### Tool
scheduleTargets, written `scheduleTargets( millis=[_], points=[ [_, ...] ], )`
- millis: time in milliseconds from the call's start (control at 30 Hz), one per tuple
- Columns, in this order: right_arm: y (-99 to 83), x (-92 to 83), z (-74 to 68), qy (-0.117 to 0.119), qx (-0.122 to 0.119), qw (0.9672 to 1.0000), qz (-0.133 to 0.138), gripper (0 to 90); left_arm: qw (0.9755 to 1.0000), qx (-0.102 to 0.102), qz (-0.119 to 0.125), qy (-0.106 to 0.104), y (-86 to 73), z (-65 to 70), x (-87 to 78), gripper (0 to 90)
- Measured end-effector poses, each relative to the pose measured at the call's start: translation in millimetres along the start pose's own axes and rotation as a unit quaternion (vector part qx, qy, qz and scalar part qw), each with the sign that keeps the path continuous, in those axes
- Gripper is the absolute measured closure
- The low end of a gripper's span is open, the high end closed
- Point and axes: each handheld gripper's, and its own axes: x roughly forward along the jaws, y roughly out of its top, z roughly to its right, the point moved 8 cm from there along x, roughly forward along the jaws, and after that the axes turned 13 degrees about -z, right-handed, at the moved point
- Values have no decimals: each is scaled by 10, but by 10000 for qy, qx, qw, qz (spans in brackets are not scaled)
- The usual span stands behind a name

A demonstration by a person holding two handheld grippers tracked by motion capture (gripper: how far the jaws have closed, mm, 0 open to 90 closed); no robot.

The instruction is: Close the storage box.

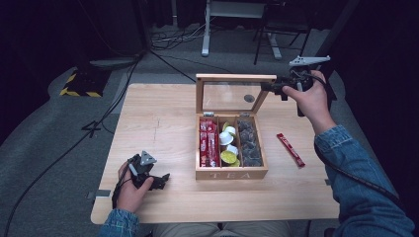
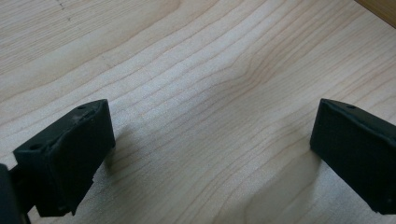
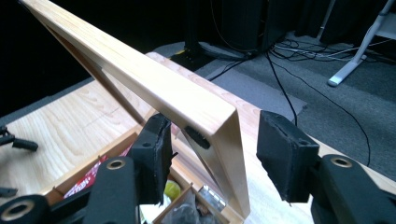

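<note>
A wooden tea box [image 1: 231,173] stands mid-table with its glass-paned lid [image 1: 236,77] raised upright. Its three compartments hold red sachets [image 1: 208,143], white and green capsules [image 1: 228,145] and dark tea bags [image 1: 248,143]. My right gripper [image 1: 269,86] is at the lid's top right corner. In the right gripper view the lid's corner [image 3: 154,84] stands between the jaws of the right gripper [image 3: 215,149], with a clear gap at the right pad: open. My left gripper [image 1: 163,180] rests at the front left of the table [image 1: 158,128], left gripper [image 2: 212,149] open over bare wood.
A single red sachet [image 1: 290,149] lies on the table to the right of the box. Beyond the table's far edge are cables [image 1: 173,39], a desk leg [image 1: 206,29] and a yellow-and-black striped block [image 1: 79,84] on the grey floor.
</note>
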Motion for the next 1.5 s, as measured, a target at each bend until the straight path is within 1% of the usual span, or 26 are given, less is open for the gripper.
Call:
scheduleTargets(
  millis=[133,333,500,667,733,1000,1333,1500],
  points=[
    [-66,-49,-77,-90,-136,9998,-84,452,10000,12,0,7,0,-2,0,1],
    [-172,-104,-181,-124,-139,9997,-157,448,10000,12,0,7,0,-2,0,1],
    [-278,-158,-301,-276,-397,9984,-293,448,10000,12,-1,7,0,-2,-1,1],
    [-390,-193,-434,-208,-550,9975,-380,438,10000,2,1,5,0,0,-1,2],
    [-449,-198,-471,-147,-550,9975,-423,436,10000,-3,7,7,0,1,0,3],
    [-634,-201,-587,-91,-619,9965,-562,433,10000,2,5,10,0,0,-1,3],
    [-841,-178,-694,-106,-761,9948,-668,404,10000,-3,5,6,0,2,-1,3],
    [-946,-160,-742,-151,-876,9932,-754,391,10000,-5,12,6,1,2,1,3]
  ],
)
